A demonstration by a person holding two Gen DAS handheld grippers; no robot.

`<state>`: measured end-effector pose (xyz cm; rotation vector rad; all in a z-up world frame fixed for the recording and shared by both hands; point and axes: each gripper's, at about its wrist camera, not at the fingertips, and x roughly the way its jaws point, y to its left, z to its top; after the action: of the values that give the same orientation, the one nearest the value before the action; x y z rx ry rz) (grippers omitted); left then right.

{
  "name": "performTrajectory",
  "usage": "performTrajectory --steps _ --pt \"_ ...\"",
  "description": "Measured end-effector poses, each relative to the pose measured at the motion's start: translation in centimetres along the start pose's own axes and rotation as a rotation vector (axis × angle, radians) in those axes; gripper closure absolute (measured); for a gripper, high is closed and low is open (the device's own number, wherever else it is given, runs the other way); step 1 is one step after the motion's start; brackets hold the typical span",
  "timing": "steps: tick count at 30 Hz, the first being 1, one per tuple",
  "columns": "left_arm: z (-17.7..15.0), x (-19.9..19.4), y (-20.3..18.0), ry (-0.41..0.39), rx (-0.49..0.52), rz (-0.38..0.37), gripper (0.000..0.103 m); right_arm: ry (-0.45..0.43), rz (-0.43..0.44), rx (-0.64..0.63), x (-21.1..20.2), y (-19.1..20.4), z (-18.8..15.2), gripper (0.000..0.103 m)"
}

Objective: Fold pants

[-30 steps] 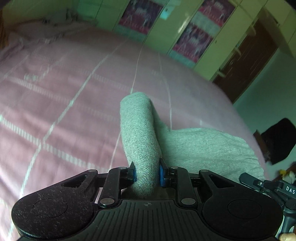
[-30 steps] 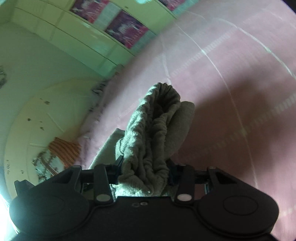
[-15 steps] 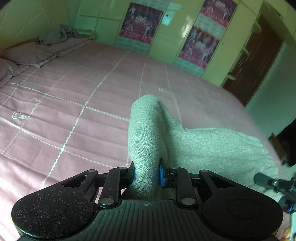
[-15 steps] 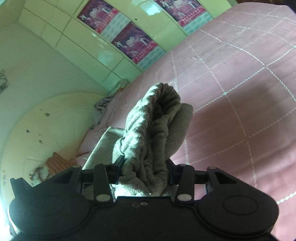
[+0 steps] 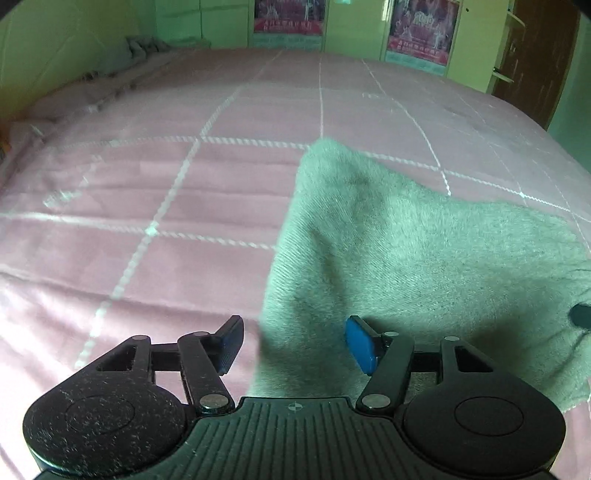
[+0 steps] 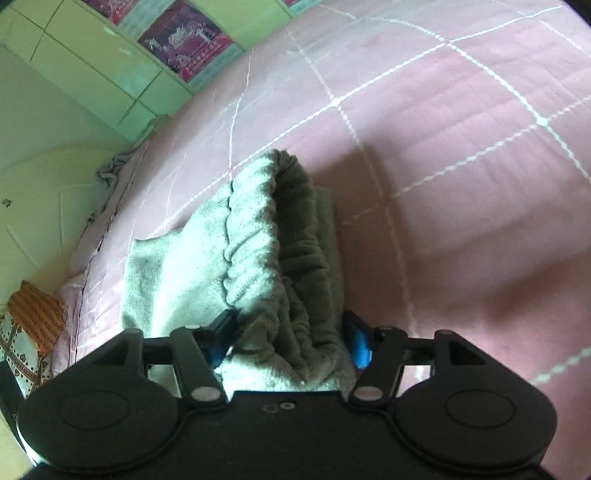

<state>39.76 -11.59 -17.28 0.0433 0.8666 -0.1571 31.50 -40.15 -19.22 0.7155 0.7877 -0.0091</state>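
Gray pants on the pink bed, one tool let go and one tool holding on.

On our left we see the left tool (image 5: 294, 343) with its two blue pads spread wide, and the gray pants (image 5: 388, 258) lie between them without being pinched. The pants spread from there toward 2 o'clock across the pink bed (image 5: 166, 192), which has white lines in squares. Posters (image 5: 290, 14) hang on the green wall at 12 o'clock. On our right, the right tool (image 6: 286, 339) squeezes the bunched stretchy waist of the pants (image 6: 273, 258), and the cloth stands up toward 12 o'clock above the bed (image 6: 461, 166).
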Motion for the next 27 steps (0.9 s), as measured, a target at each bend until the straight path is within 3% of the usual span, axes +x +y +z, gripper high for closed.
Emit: performTrajectory --steps 2,3,5,9,12,18,25,27 --pt "-0.2 -1.7 0.4 -0.052 0.001 0.026 0.042 -0.045 -0.02 0.01 -1.5 0.1 -0.3 0.039" --pt "-0.5 -2.5 0.6 -0.064 -0.016 -0.006 0.042 -0.082 -0.04 0.009 -2.5 0.3 -0.5 0.039" --pt "-0.9 -3.4 0.4 -0.059 -0.022 -0.048 0.042 -0.154 -0.05 -0.012 -4.9 1.4 -0.8 0.04" --pt "-2.1 -3.8 -1.7 -0.022 0.013 -0.038 0.041 -0.229 -0.055 -0.181 -7.2 5.8 -2.2 0.044" --pt "-3.0 -3.4 -3.1 0.001 0.063 0.001 0.041 -0.213 -0.07 -0.246 -6.7 7.7 -3.6 0.048" --pt "-3.2 -3.7 -3.6 0.007 0.06 0.003 0.04 -0.104 -0.208 -0.234 -3.3 6.0 -4.7 0.05" --pt "-3.0 -4.4 -4.3 0.01 0.058 -0.019 0.03 -0.187 -0.131 -0.204 -6.0 7.2 -4.8 0.048" --pt "-3.0 -4.6 -4.9 0.018 0.075 -0.022 0.03 -0.126 -0.164 -0.189 -4.8 6.3 -5.2 0.048"
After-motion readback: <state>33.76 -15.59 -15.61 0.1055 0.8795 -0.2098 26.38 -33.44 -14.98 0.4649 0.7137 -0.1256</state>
